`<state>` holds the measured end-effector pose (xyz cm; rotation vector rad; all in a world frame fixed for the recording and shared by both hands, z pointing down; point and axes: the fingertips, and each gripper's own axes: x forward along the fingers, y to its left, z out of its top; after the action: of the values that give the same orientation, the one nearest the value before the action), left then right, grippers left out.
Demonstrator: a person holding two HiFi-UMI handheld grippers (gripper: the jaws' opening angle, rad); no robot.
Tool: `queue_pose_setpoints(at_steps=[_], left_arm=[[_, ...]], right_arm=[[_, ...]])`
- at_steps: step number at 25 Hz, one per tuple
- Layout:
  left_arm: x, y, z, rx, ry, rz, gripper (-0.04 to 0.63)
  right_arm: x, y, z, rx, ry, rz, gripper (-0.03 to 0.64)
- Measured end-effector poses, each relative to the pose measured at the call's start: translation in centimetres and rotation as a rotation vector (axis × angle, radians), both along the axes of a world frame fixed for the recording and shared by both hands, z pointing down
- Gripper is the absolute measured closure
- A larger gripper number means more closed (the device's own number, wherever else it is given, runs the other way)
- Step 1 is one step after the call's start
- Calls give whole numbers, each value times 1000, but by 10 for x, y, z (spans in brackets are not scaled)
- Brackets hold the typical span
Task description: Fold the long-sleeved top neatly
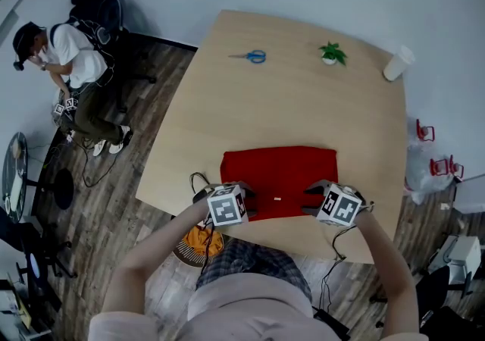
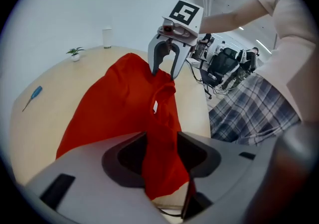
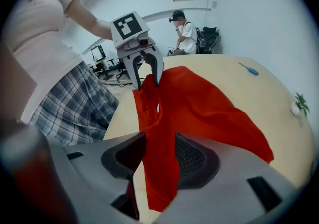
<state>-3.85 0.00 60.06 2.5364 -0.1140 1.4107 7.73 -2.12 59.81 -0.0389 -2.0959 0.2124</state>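
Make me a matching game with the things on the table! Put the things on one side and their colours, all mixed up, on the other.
Things:
1. scissors
2. plant
3. cup
4. top

Colours:
A. white
B. red
C. blue handles
D. green leaves

Pairs: 1-C, 2-D, 3-A, 4-B
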Motion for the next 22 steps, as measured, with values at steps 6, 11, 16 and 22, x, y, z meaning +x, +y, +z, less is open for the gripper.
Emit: queue_pose_setpoints(at_steps=[6, 11, 16, 22], left_arm=[[7, 43, 5, -71, -29, 141, 403], [5, 66, 9, -111, -14, 124, 398], [5, 64, 15, -117, -3, 75, 393], [8, 59, 3, -152, 65, 27, 380]], right_arm=[[0, 50, 10, -61, 44, -149, 422], [15, 69, 25, -65, 86, -144, 422], [17, 71, 37, -70, 94, -113, 420], [14, 65, 26, -83, 29, -66, 419]])
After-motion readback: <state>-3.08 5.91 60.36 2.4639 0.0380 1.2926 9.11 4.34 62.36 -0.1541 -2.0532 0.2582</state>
